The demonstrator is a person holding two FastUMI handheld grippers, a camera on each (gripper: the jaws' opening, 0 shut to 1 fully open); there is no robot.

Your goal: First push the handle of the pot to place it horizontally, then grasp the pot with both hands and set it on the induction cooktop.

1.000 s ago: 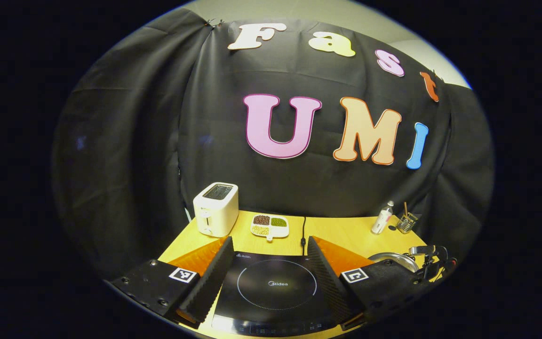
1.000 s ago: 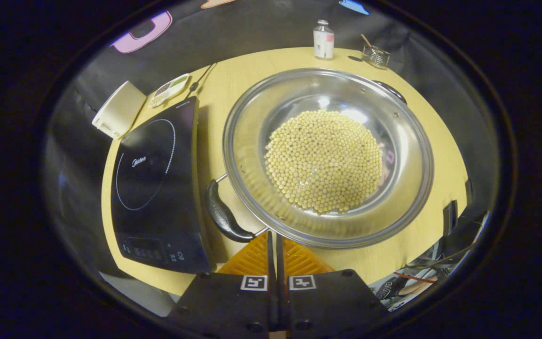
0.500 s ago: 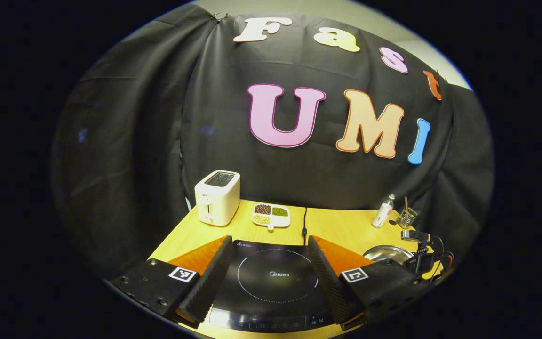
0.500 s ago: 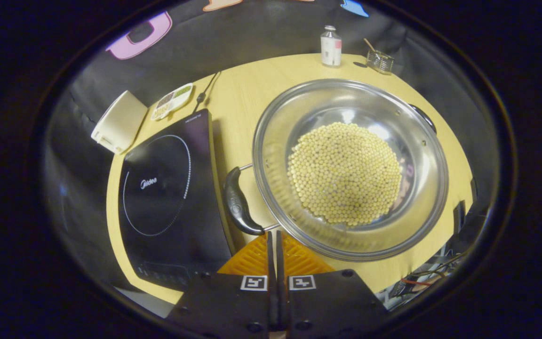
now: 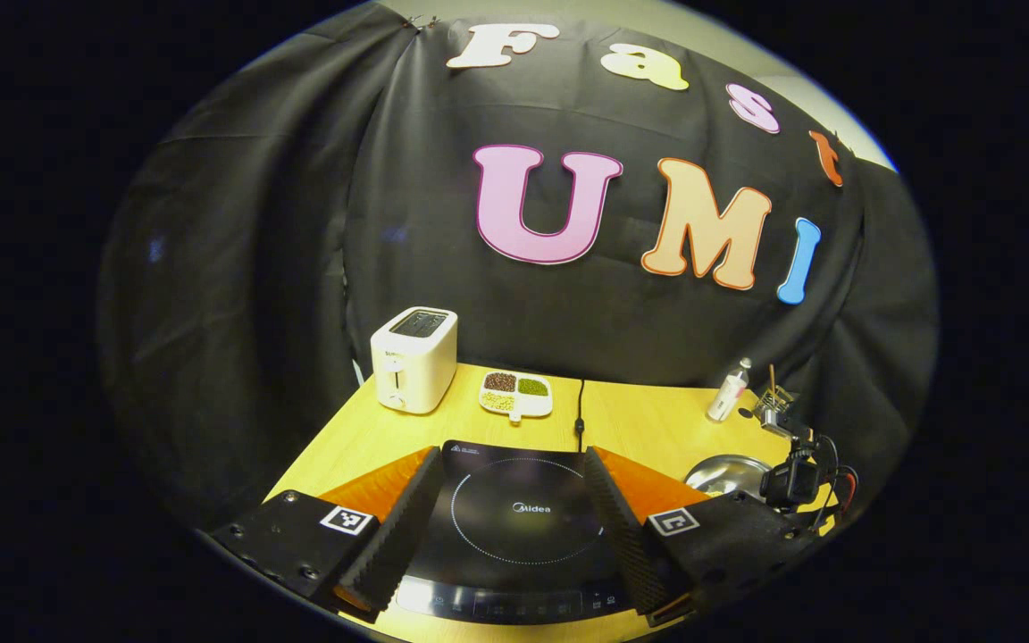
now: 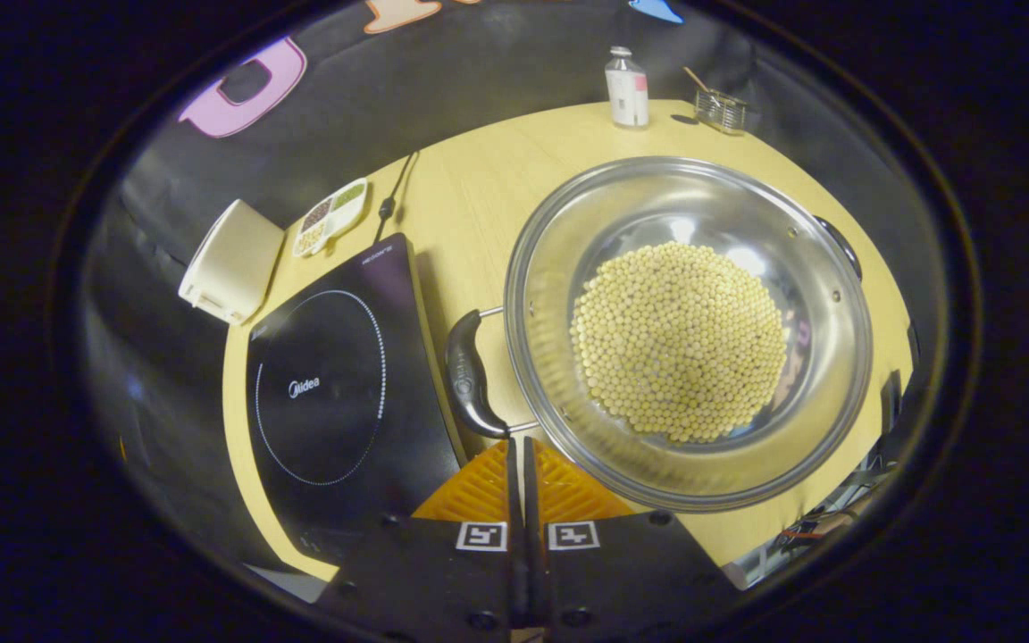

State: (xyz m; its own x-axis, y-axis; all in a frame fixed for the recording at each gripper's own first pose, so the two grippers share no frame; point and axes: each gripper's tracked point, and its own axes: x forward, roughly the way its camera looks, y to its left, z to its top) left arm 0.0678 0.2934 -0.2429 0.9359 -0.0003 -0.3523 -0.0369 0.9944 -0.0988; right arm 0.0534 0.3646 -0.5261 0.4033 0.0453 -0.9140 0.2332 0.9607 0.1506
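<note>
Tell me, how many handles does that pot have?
2. One dark handle sticks out of the pot toward the cooktop, just ahead of the right gripper. The other peeks over the far rim, mostly hidden.

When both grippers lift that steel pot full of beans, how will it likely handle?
The steel pot probably feels heavy: a thick bed of soybeans covers its bottom. Its polished wall looks slippery, so the black side handle seems safer. The loose beans would likely shift if it tilts.
</note>
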